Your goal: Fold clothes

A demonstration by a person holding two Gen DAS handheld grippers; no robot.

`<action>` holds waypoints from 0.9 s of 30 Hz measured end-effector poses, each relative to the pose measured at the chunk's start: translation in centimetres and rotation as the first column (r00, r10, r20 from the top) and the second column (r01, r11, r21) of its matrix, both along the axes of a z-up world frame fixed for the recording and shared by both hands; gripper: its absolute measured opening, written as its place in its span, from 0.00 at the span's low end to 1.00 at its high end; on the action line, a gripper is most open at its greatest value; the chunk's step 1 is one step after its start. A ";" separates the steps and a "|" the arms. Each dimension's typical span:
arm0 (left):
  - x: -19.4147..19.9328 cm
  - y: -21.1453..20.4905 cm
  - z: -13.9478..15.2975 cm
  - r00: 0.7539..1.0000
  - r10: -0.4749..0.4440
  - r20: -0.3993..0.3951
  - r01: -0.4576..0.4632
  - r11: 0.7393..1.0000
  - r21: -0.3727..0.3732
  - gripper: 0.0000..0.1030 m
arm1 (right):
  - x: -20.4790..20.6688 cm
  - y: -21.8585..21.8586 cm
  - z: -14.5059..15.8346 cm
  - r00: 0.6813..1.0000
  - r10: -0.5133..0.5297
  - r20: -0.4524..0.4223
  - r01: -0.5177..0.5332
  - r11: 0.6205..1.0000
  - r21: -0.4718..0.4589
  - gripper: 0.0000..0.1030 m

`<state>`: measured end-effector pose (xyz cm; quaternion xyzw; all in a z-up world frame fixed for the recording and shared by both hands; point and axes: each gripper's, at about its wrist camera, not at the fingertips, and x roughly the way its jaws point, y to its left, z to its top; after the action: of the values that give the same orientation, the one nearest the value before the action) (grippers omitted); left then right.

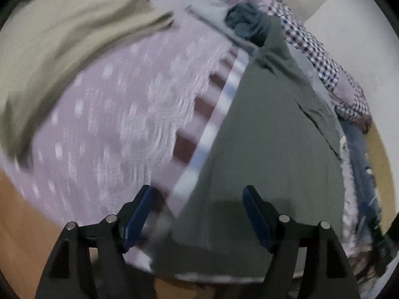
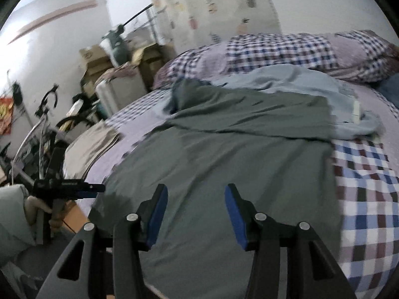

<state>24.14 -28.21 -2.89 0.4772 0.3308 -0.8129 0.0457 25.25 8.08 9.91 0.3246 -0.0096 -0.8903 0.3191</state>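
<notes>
Grey-green cloth lies flat under both claws. The right gripper hangs wide and empty over the grey garment; the left gripper, also wide and empty, sits over its near-left edge. Ahead, part is already turned over, so folding seems begun, not finished. Only the right view shows the pale blue garment beyond; only the left shows the beige garment clearly.
</notes>
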 end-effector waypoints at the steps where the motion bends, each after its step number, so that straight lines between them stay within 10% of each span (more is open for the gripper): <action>1: 0.5 0.2 -0.5 1.000 0.009 0.007 -0.010 0.999 0.032 0.75 | 0.4 -0.7 -0.1 1.000 0.018 -0.006 -0.018 1.000 0.011 0.50; 7: 3.3 1.6 -2.7 0.998 0.060 0.021 -0.063 0.972 0.226 0.75 | 2.6 -4.7 -1.1 0.994 0.110 -0.028 -0.108 0.992 0.072 0.50; 19: 5.0 -0.1 -1.4 0.959 0.154 -0.237 -0.016 0.866 0.499 0.75 | 7.3 -13.9 -6.0 0.941 0.329 -0.082 -0.295 0.914 0.279 0.52; 27: 4.7 -0.8 -1.5 0.954 0.155 -0.257 0.016 0.829 0.559 0.75 | 10.9 -20.4 -10.3 0.868 0.487 -0.101 -0.419 0.826 0.378 0.53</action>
<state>28.83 -28.99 -4.42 0.3321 0.5728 -0.7406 -0.1141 36.17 -12.35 -0.43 0.2800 0.2545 -0.8034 0.4598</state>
